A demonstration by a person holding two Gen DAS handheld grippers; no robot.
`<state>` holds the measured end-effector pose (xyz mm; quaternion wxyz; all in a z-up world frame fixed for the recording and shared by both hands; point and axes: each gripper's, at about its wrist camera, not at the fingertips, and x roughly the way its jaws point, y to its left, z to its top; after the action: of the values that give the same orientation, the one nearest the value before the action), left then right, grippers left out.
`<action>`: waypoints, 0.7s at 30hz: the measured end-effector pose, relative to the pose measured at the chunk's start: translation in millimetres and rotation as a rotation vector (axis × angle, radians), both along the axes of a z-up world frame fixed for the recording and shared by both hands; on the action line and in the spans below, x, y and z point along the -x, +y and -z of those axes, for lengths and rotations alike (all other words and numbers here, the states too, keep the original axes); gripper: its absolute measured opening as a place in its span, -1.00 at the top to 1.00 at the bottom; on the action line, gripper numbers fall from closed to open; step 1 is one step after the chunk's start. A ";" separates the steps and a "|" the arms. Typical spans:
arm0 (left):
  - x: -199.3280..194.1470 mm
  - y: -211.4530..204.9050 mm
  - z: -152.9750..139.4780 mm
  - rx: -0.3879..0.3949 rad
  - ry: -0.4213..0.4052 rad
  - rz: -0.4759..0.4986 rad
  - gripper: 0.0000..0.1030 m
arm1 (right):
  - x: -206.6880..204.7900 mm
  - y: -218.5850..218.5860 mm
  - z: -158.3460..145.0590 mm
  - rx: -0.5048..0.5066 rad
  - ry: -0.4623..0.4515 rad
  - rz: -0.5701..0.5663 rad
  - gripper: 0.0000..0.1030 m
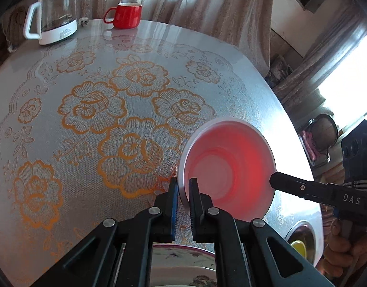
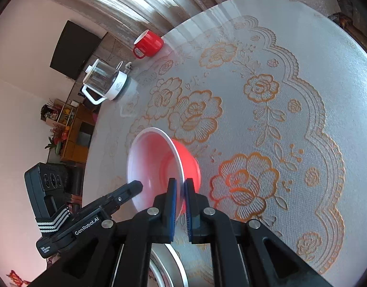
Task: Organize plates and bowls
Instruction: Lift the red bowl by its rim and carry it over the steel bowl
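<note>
Two tools carry one bowl together. The left gripper (image 1: 183, 203) pinches one side of the rim of the round plastic bowl, red outside and white inside (image 1: 227, 169), and the right gripper (image 2: 180, 205) pinches the other side. The bowl hangs tilted above the round table with the flowery lace cloth (image 1: 99, 110). A flowery plate (image 1: 181, 263) sits right below. Next, I think, both hands must move together. The middle has lots of room; the table edge is close on the right.

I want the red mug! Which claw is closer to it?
Neither clearly. The left claw and the right claw both pinch the rim of the red-and-white plastic bowl, far across the table from the shiny red ceramic mug.
</note>
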<state>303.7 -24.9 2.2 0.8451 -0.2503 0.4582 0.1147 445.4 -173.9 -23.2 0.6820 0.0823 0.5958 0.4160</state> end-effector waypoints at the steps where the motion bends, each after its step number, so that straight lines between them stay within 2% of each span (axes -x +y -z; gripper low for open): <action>1: 0.0 -3.8 1.9 -0.006 0.005 0.010 0.84 | 1.4 -4.4 2.9 0.005 0.006 0.002 0.89; 5: -3.9 -7.6 9.3 0.003 0.024 0.010 0.83 | -0.1 -14.2 14.2 0.023 0.030 0.029 0.86; 10: -6.8 -2.2 9.8 -0.017 0.034 -0.015 0.61 | -3.2 -21.9 19.2 0.023 0.034 0.051 0.82; 17: -1.2 1.4 8.0 -0.021 0.011 -0.022 0.60 | 2.2 -25.3 17.4 -0.027 0.040 0.081 0.76; 19: -1.2 1.9 9.1 -0.018 0.008 -0.028 0.58 | 5.2 -19.5 16.7 -0.021 0.024 0.072 0.67; 21: -2.0 -1.5 10.7 -0.031 0.008 -0.014 0.59 | 10.0 -13.2 15.6 -0.013 0.000 0.049 0.69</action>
<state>305.7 -26.4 -8.5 0.8463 -0.2399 0.4579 0.1286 435.4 -187.1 -38.8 0.6914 0.1014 0.5909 0.4032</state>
